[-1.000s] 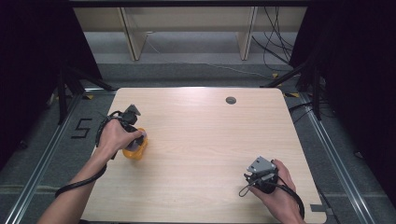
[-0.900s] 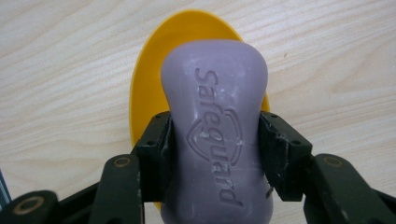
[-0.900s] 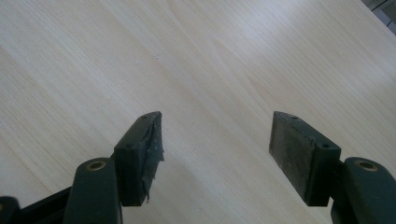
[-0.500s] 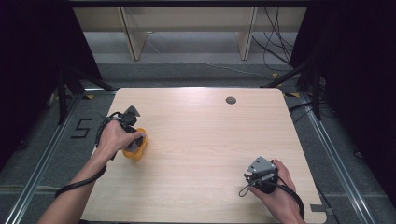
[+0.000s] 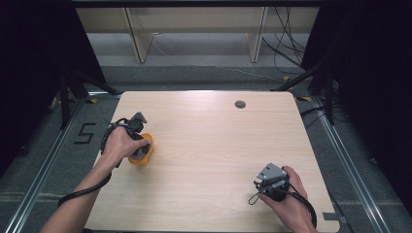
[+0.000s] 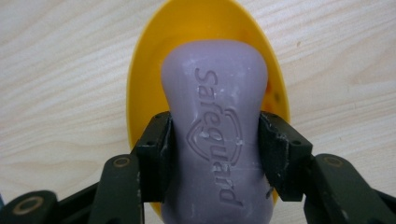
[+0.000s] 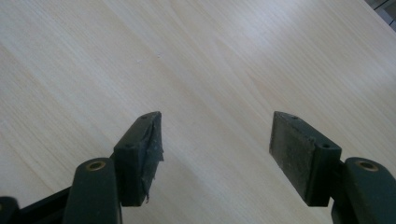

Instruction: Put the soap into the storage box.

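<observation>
A lilac bar of soap [image 6: 217, 121] stamped "Safeguard" lies in a yellow oval soap dish [image 6: 144, 70] on the wooden table. My left gripper [image 6: 215, 144] is shut on the soap, with a black pad pressed to each of its long sides. In the high view that gripper [image 5: 138, 145] sits over the yellow dish [image 5: 145, 154] near the table's left edge, held from above by the person's left hand. My right gripper [image 7: 215, 144] stands open over bare wood, with nothing between its fingers. It [image 5: 265, 187] rests near the table's front right corner.
A wooden table [image 5: 214, 141] with a round cable hole [image 5: 240, 104] near its far edge. Dark curtains flank both sides. Cables and shelf legs lie on the floor beyond. A floor mark "5" [image 5: 86, 132] sits left of the table.
</observation>
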A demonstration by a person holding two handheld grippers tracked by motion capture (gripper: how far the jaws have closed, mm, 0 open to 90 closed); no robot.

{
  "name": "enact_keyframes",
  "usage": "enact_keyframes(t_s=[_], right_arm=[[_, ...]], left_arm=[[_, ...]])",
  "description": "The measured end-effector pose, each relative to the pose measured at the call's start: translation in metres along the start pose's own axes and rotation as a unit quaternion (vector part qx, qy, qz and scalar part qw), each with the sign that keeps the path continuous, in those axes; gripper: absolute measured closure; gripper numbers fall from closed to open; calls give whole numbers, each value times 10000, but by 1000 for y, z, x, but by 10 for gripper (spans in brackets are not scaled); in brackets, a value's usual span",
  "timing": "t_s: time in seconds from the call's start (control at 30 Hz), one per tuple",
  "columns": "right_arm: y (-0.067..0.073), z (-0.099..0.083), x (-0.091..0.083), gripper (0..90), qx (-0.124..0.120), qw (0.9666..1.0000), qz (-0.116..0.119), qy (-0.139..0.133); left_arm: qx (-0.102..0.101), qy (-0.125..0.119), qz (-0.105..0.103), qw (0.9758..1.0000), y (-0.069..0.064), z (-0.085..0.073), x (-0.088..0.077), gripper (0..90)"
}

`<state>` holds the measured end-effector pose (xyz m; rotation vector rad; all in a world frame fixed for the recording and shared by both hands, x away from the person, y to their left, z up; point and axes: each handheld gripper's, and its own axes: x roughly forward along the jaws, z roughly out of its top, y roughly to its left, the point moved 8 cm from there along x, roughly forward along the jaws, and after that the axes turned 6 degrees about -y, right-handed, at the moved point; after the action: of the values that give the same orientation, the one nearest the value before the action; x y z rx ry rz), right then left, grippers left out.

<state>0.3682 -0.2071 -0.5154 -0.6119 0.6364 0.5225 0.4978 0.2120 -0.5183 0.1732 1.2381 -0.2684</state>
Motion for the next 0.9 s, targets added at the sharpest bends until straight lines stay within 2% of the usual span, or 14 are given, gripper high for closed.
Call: enact_keyframes(t_s=[0.03,0.13,0.17,0.23,0.27,0.3,0.37,0.57,0.6,0.63,0.67,0.77,0.9], right_arm=[[0,0,0,352,46,10000,4,14],[1,0,0,352,4,10000,21,22],[1,0,0,352,-14,10000,23,17],[0,0,1,352,-23,10000,6,20],[0,0,1,352,-31,10000,13,25],[0,0,1,352,-33,10000,8,32],[0,0,0,351,-33,10000,8,32],[0,0,0,351,-17,10000,8,15],[0,0,0,350,-18,10000,8,12],[0,0,0,350,-17,10000,11,14],[0,0,0,350,0,10000,19,20],[0,0,1,349,-9,10000,15,-4],[0,0,0,348,8,10000,-2,-5]], left_arm=[[-118,25,-6,9999,-2,-1,1,482],[-72,-45,-27,10000,-2,-1,2,477],[17,-93,-15,10000,0,0,0,478],[-16,-231,-43,9997,0,3,-5,483],[93,-286,-56,9995,1,6,-8,475],[49,-335,-61,9994,-1,6,-12,463],[349,-599,-22,9976,2,11,-16,445],[210,-1024,-132,9944,-5,11,-24,390],[330,-1078,-103,9936,-4,11,-26,378],[555,-1040,-61,9930,-1,11,-29,375],[541,-1147,-48,9919,-1,10,-30,368],[724,-1405,130,9873,2,8,-36,331],[832,-1761,-49,9808,1,-2,-45,314]])
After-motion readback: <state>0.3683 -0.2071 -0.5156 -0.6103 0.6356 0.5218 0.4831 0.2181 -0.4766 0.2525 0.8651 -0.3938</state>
